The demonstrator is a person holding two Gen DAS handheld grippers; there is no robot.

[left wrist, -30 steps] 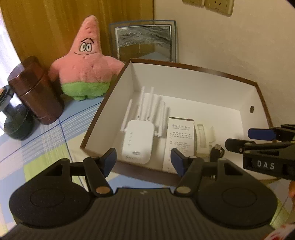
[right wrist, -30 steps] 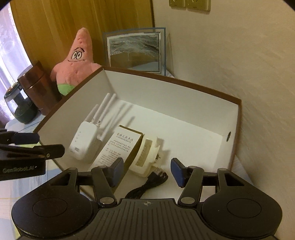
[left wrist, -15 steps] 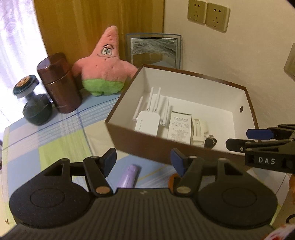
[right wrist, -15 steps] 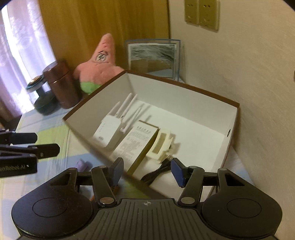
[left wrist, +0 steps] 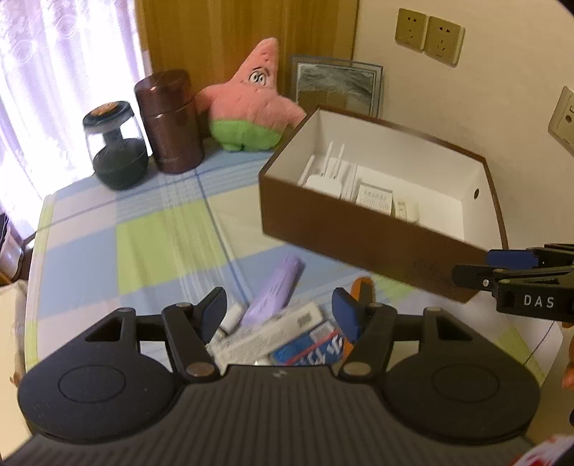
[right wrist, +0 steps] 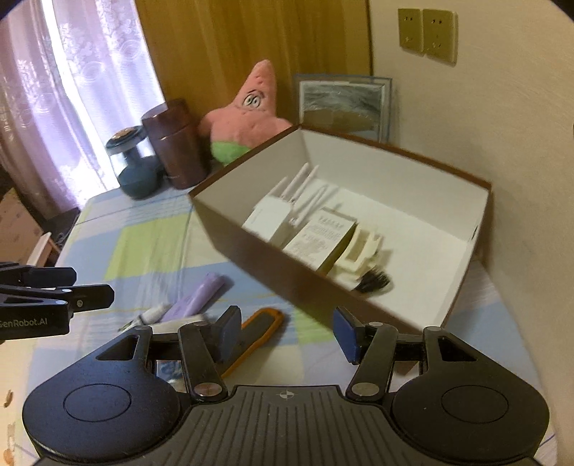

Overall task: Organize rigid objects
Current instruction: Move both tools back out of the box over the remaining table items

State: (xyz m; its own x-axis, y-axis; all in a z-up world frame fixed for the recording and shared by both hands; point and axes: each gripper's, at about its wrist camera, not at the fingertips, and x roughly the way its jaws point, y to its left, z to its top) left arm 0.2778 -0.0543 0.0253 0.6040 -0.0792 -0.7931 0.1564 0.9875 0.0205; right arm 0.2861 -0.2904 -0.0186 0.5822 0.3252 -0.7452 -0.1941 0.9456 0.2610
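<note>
A brown box with a white inside (left wrist: 344, 233) (right wrist: 412, 179) stands at the table's right against the wall. It holds a white router with antennas (left wrist: 324, 181) (right wrist: 272, 218), a small printed carton (right wrist: 319, 238), a cream plastic part (right wrist: 362, 249) and a black cable (right wrist: 371, 281). On the cloth in front lie a purple tube (left wrist: 274, 288) (right wrist: 197, 297), a white carton (left wrist: 272, 328), a blue packet (left wrist: 308, 349) and an orange-edged cutter (right wrist: 256, 331). My left gripper (left wrist: 281, 313) is open and empty above these items. My right gripper (right wrist: 287, 331) is open and empty near the box's front wall.
A pink star plush (left wrist: 251, 104), a brown canister (left wrist: 168, 122), a glass jar with a dark base (left wrist: 114, 143) and a framed picture (left wrist: 337, 86) stand along the back. The checked tablecloth (left wrist: 154, 233) covers the table. Wall sockets (left wrist: 428, 34) are above the box.
Both grippers have pulled back and up from the box. The loose items on the cloth in front of the box have come into view. Both stay open and empty.
</note>
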